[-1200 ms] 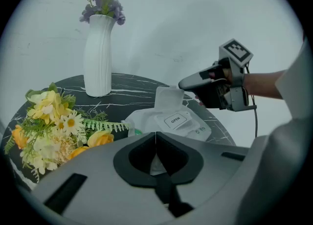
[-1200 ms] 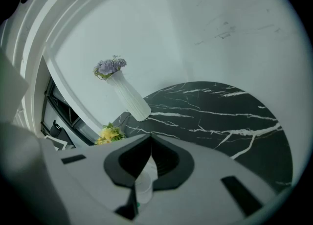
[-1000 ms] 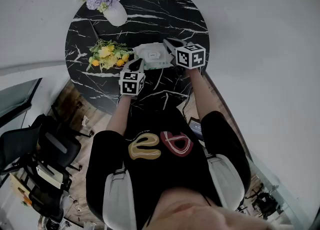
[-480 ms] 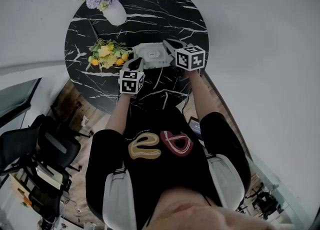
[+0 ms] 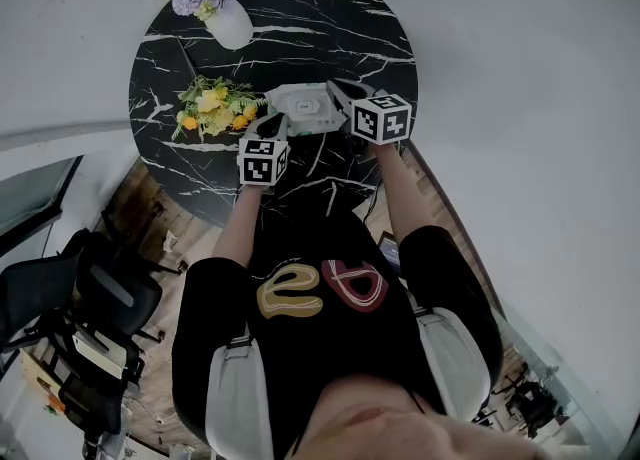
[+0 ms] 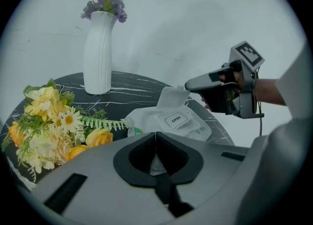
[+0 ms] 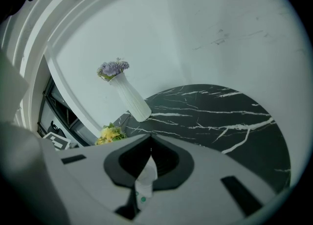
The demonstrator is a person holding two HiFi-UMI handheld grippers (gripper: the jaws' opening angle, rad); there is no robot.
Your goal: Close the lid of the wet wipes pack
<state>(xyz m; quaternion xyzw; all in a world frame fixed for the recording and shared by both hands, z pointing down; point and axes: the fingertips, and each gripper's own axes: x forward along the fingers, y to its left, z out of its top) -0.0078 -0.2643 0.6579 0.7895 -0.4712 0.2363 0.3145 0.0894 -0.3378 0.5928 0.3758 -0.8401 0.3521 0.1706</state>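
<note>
The white wet wipes pack (image 5: 300, 108) lies at the middle of the round black marble table (image 5: 300, 18). In the left gripper view its flat lid with the OPEN label (image 6: 176, 120) lies down on the pack (image 6: 195, 128). One white end of the pack (image 6: 171, 97) stands up. My right gripper (image 5: 338, 90) is shut, and its tip (image 6: 189, 86) is right at that raised end. Whether it pinches it is hidden. My left gripper (image 5: 272, 126) is shut at the pack's near left edge (image 6: 155, 136). White pack film (image 7: 144, 180) shows under the right jaws (image 7: 149, 143).
A white ribbed vase (image 5: 230, 26) with purple flowers stands at the table's far left (image 6: 99, 53). A yellow bouquet (image 5: 212, 110) lies just left of the pack (image 6: 49, 131). Office chairs (image 5: 90, 298) stand on the wooden floor at the lower left.
</note>
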